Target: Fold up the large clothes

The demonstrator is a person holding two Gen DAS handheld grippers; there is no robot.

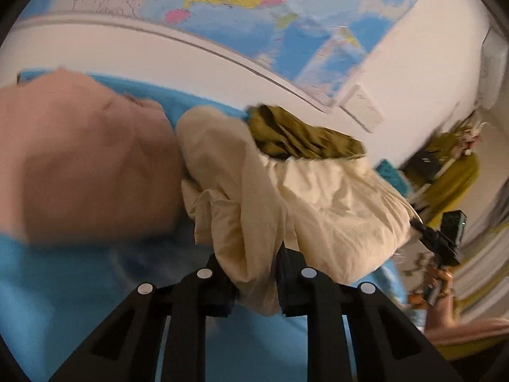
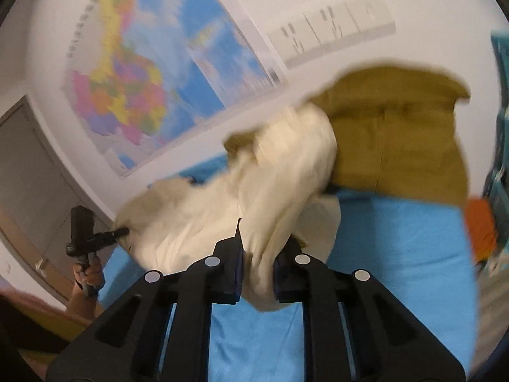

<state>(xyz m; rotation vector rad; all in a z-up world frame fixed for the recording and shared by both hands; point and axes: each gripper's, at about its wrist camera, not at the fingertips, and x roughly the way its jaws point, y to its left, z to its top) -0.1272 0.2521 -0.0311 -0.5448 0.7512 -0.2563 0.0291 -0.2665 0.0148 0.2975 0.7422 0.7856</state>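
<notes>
A large cream garment (image 1: 286,197) hangs bunched above the blue-covered surface (image 1: 63,302). My left gripper (image 1: 254,283) is shut on a fold of it, with cloth squeezed between the black jaws. In the right wrist view the same cream garment (image 2: 254,197) is pinched in my right gripper (image 2: 257,273), also shut on the cloth. The right gripper (image 1: 439,242) shows in the left wrist view at the garment's far end. The left gripper (image 2: 105,235) shows in the right wrist view at the other end, held by a hand (image 2: 89,273).
An olive-mustard garment (image 2: 397,133) lies behind the cream one, and a pink garment (image 1: 79,159) lies at the left on the blue cover. A coloured map (image 2: 143,89) hangs on the white wall. Something orange (image 2: 480,229) sits at the right edge.
</notes>
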